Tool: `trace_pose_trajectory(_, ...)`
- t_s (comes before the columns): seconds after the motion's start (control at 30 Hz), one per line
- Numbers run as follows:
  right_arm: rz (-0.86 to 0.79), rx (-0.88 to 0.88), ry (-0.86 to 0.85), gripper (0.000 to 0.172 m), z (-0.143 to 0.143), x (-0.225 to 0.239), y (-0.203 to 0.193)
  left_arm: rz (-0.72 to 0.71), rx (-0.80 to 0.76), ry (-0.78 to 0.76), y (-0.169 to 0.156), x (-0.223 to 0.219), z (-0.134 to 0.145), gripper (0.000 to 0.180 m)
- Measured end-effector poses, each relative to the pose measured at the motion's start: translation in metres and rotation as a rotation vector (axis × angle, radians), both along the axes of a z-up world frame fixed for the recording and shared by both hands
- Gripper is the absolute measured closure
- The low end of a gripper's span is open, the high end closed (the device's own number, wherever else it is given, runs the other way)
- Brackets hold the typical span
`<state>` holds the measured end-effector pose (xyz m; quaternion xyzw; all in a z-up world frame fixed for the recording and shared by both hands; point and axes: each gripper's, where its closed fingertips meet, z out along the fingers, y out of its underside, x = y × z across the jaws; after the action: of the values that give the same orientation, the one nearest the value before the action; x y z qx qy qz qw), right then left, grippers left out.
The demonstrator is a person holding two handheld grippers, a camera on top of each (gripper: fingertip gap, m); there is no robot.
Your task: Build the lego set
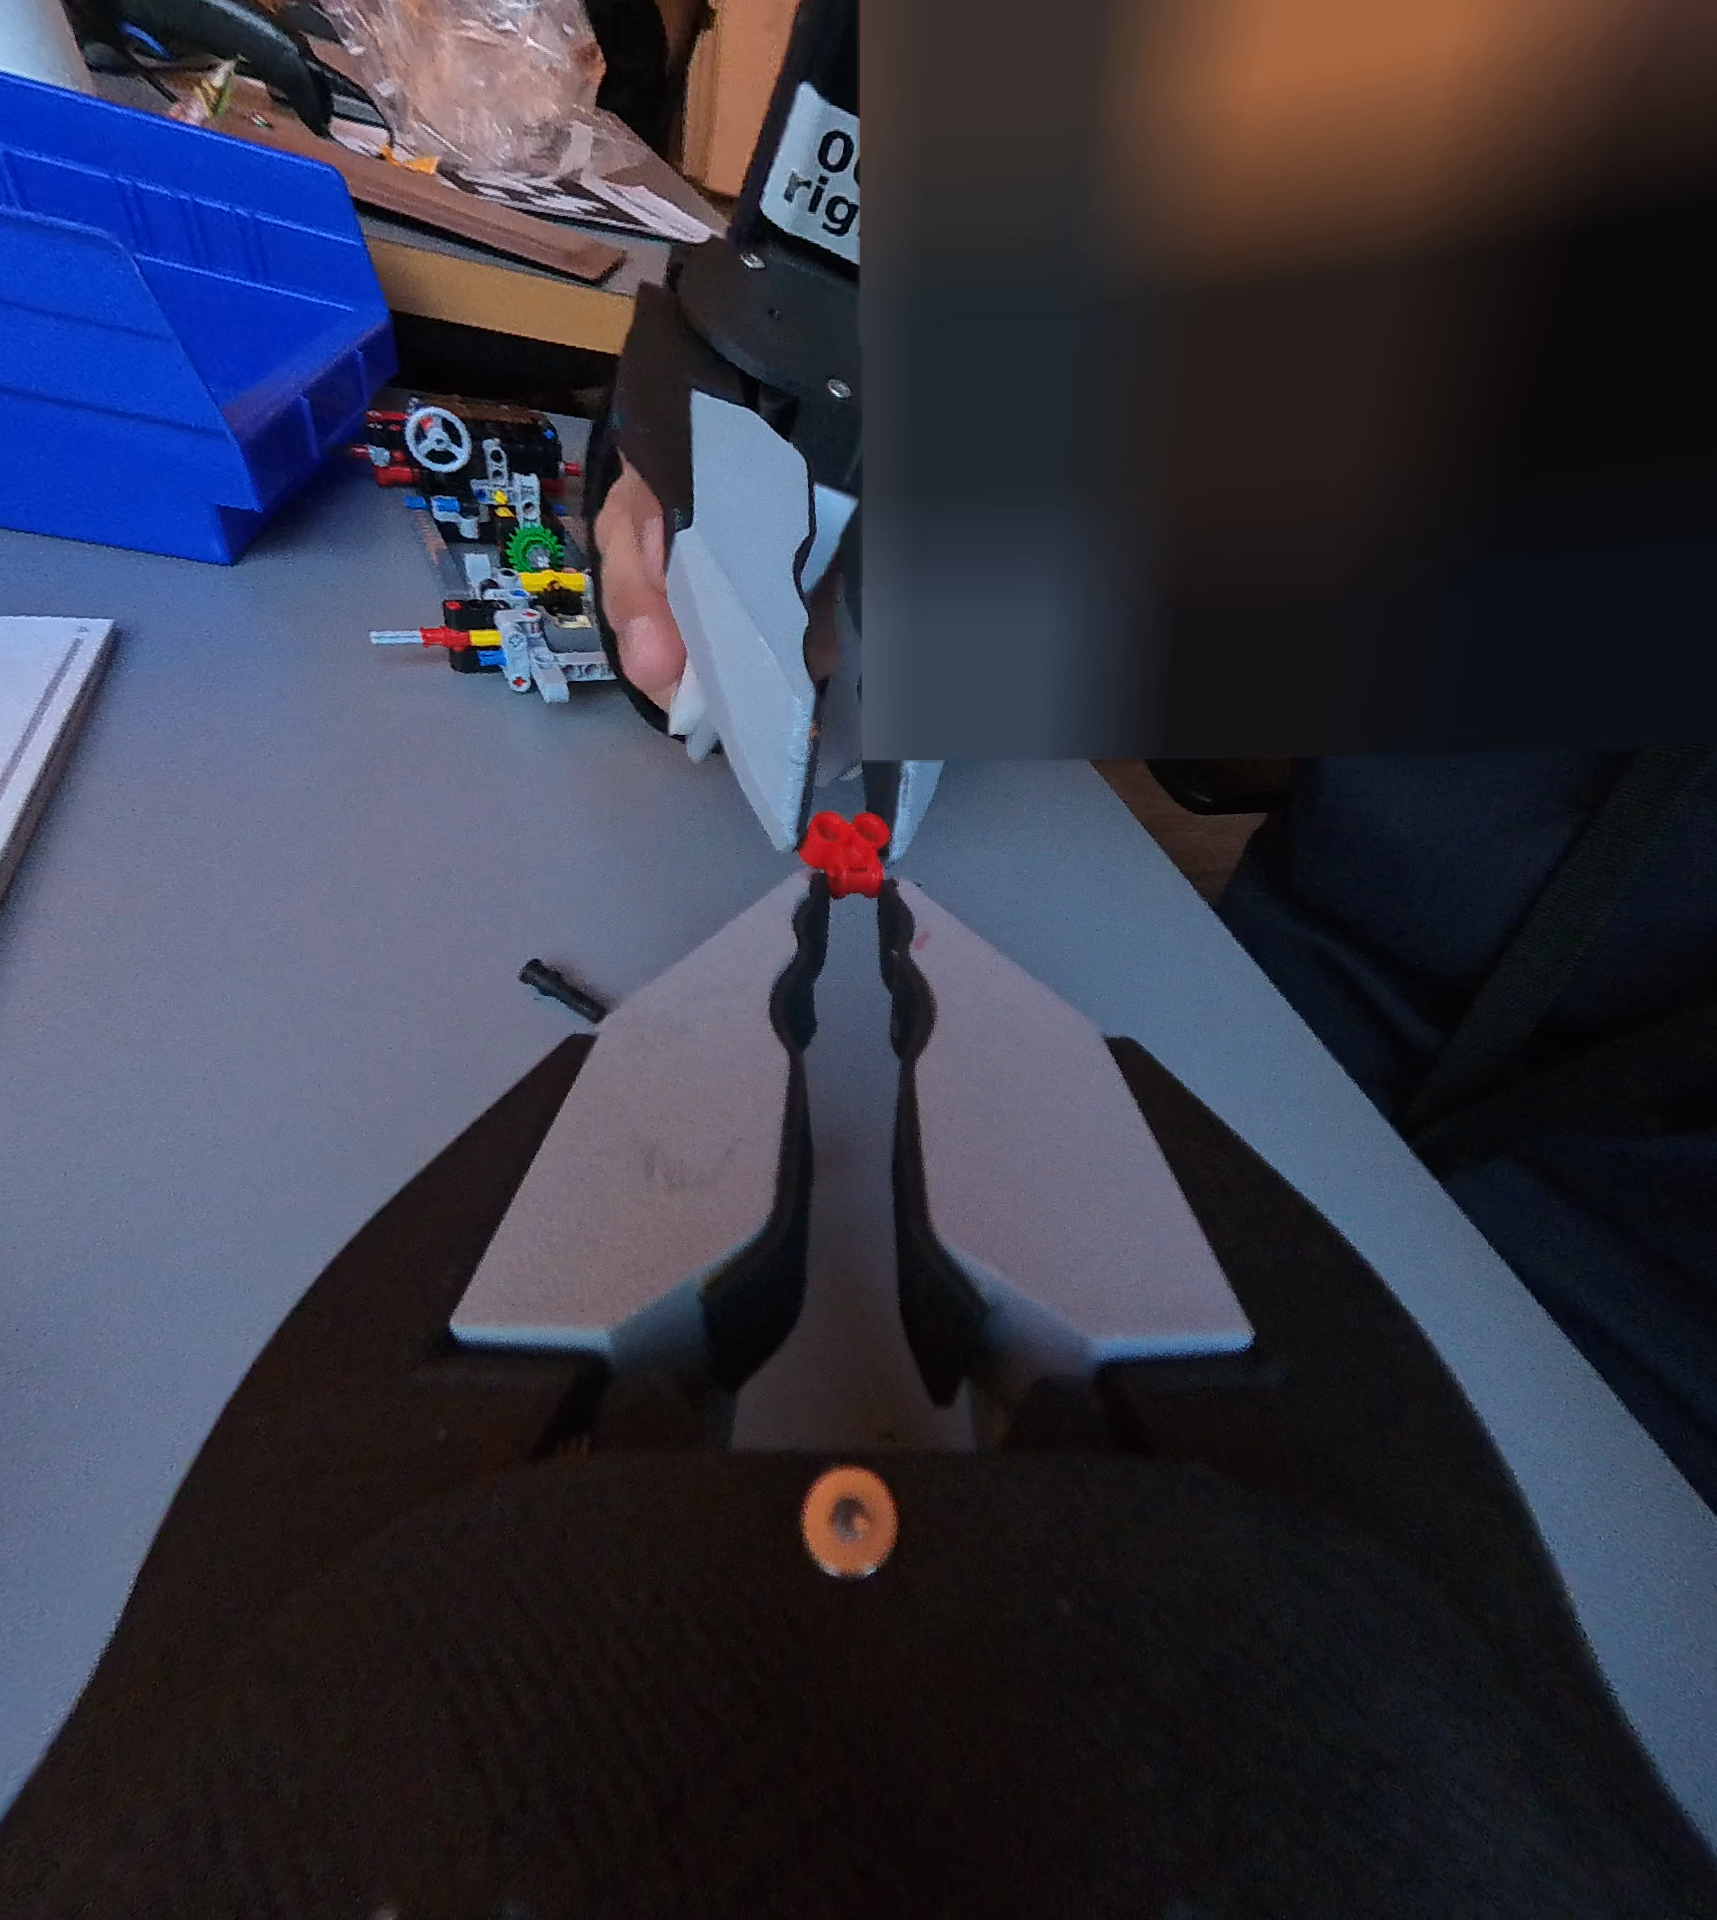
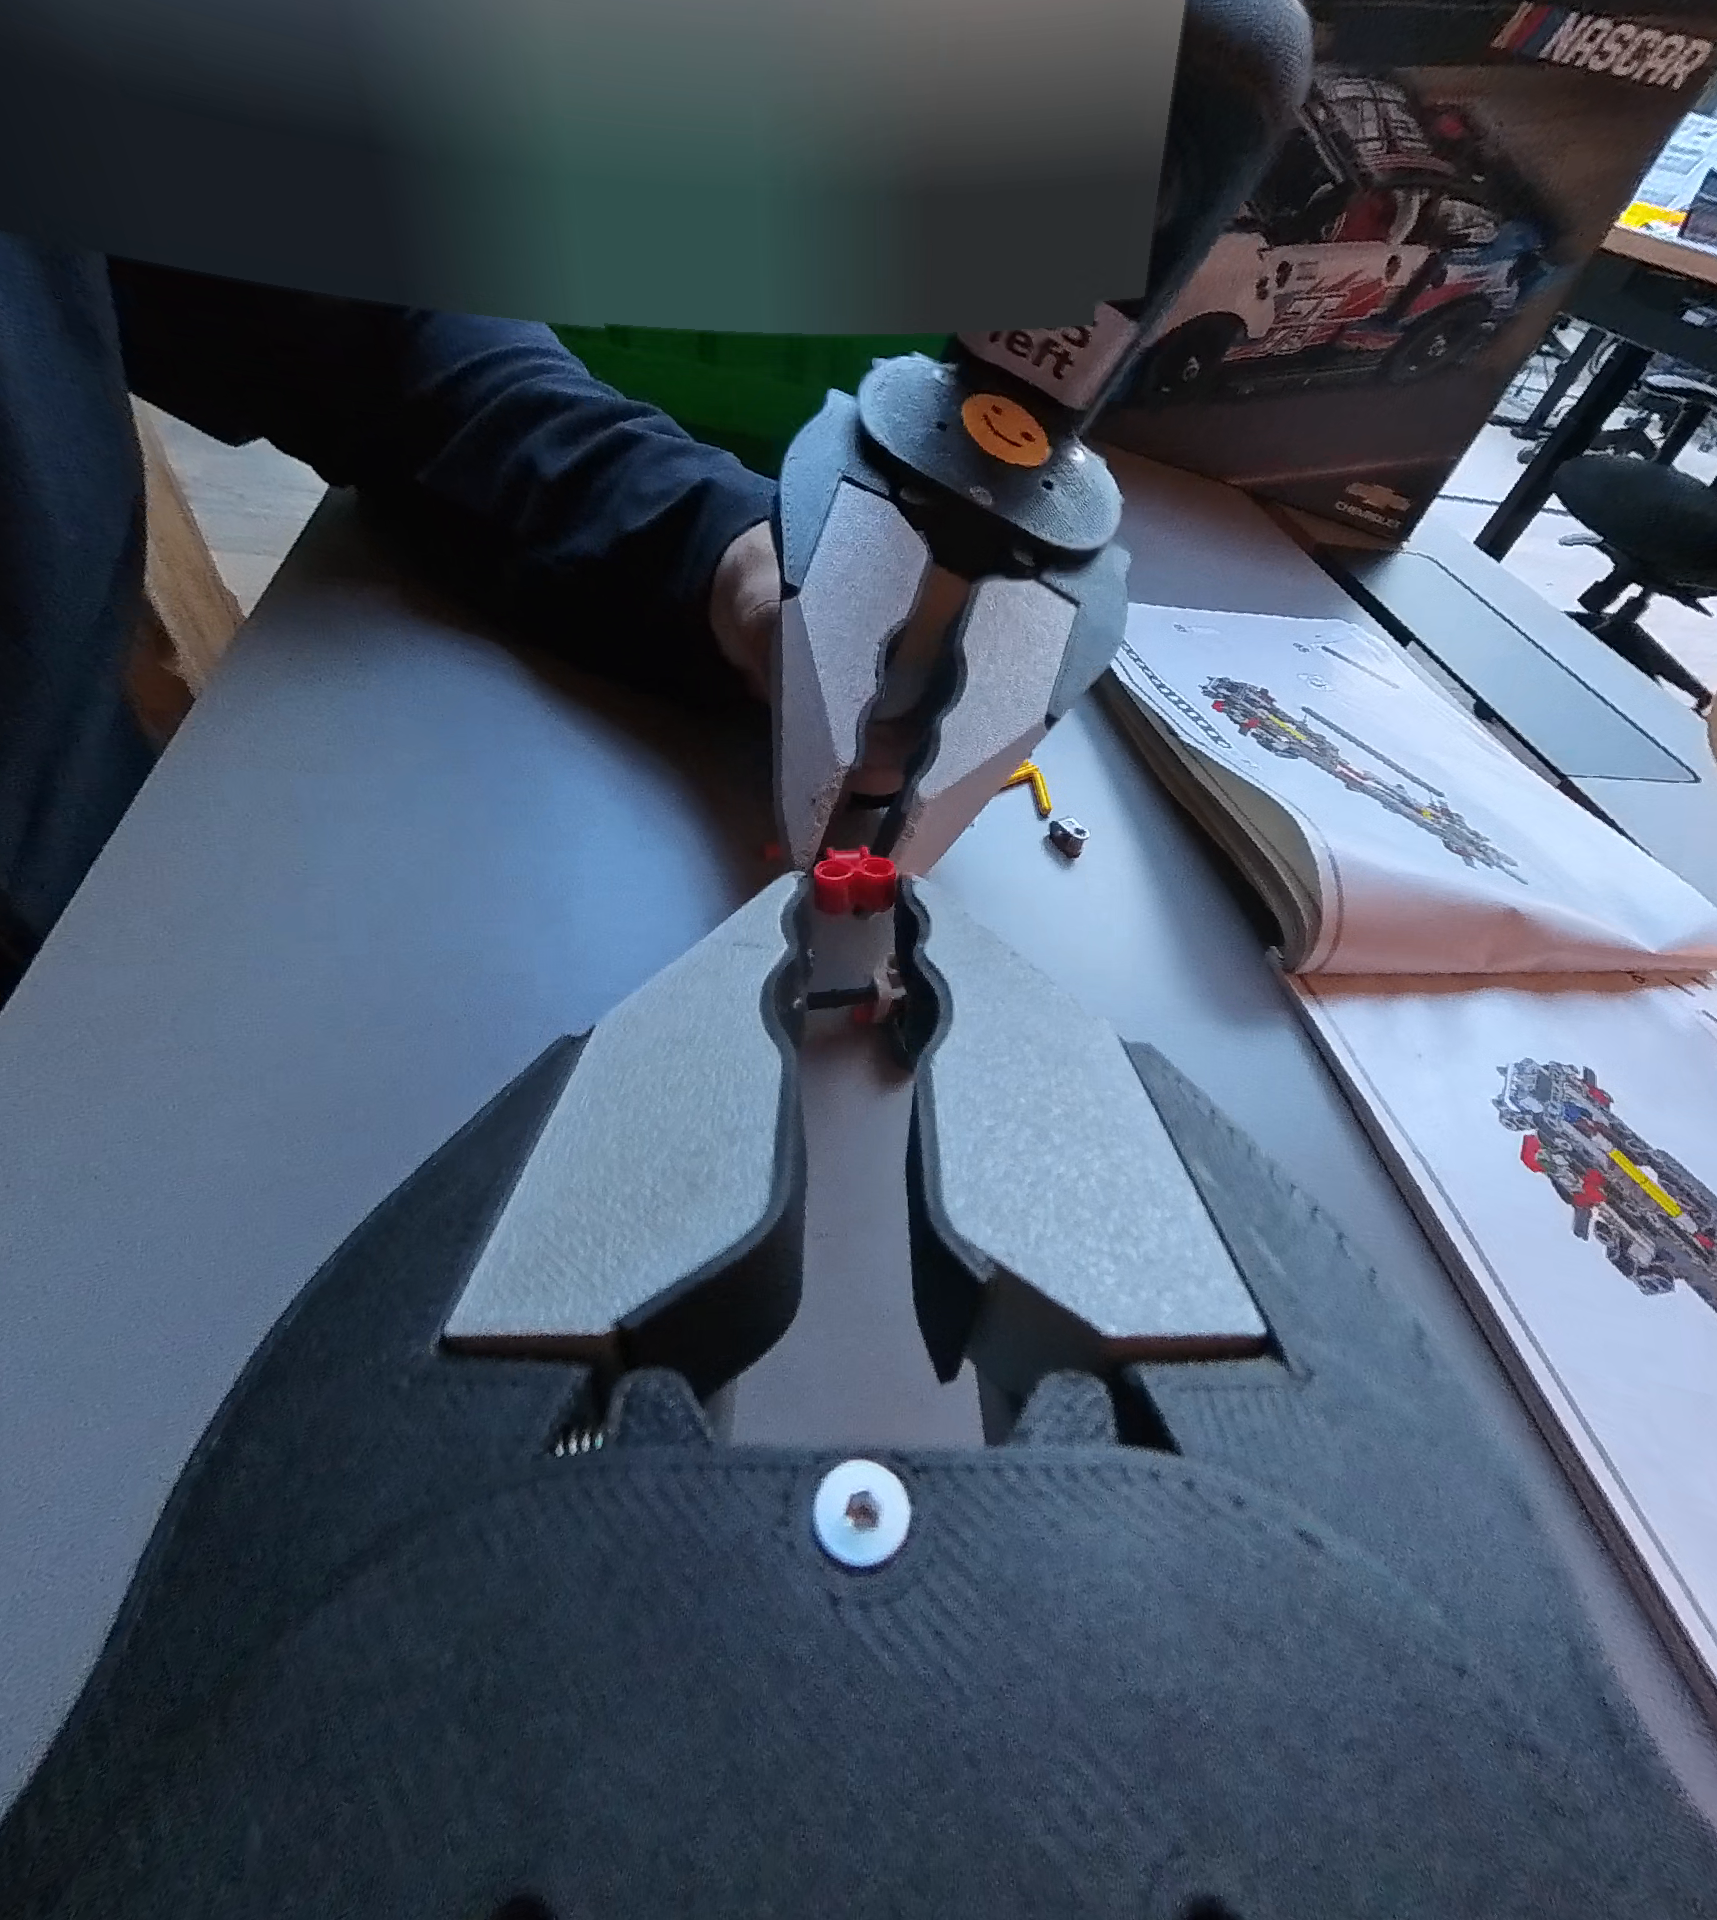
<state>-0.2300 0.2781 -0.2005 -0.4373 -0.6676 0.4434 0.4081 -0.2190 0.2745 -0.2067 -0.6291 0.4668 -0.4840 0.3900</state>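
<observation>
A small red connector piece (image 1: 841,854) with two round holes sits above the grey table (image 1: 262,831), between both grippers. My left gripper (image 1: 847,894) is shut on its lower part. My right gripper (image 2: 854,888) is shut on its two-hole part (image 2: 854,881), with a pad against each side. In the left wrist view the right gripper (image 1: 846,836) comes down from above, its tips flanking the piece. In the right wrist view the left gripper (image 2: 859,852) reaches in from the far side, a hand behind it.
A blue bin (image 1: 106,312) and a partly built brick model (image 1: 501,551) stand at the back left. A black pin (image 1: 563,987) lies near my left fingers. An open instruction booklet (image 2: 1405,810), a yellow piece (image 2: 1036,784) and a small grey piece (image 2: 1069,834) lie to the right. Only a small space, under 4 cm, lies between the two pairs of fingers. The black pin (image 1: 563,987) sits 9 cm or so from the ends of my left fingers.
</observation>
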Motion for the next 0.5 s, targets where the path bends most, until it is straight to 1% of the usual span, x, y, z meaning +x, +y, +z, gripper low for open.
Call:
trace_pose_trajectory(0.1,0.020,0.008,0.000,0.160,0.0001,0.0008,-0.0040,-0.030,-0.048,-0.001,-0.0034,0.0015,-0.0026,0.173)
trace_pose_trajectory(0.5,0.037,0.027,-0.022,0.161,-0.0035,0.0027,-0.0064,-0.039,-0.046,0.020,-0.0053,0.0023,-0.0055,0.173)
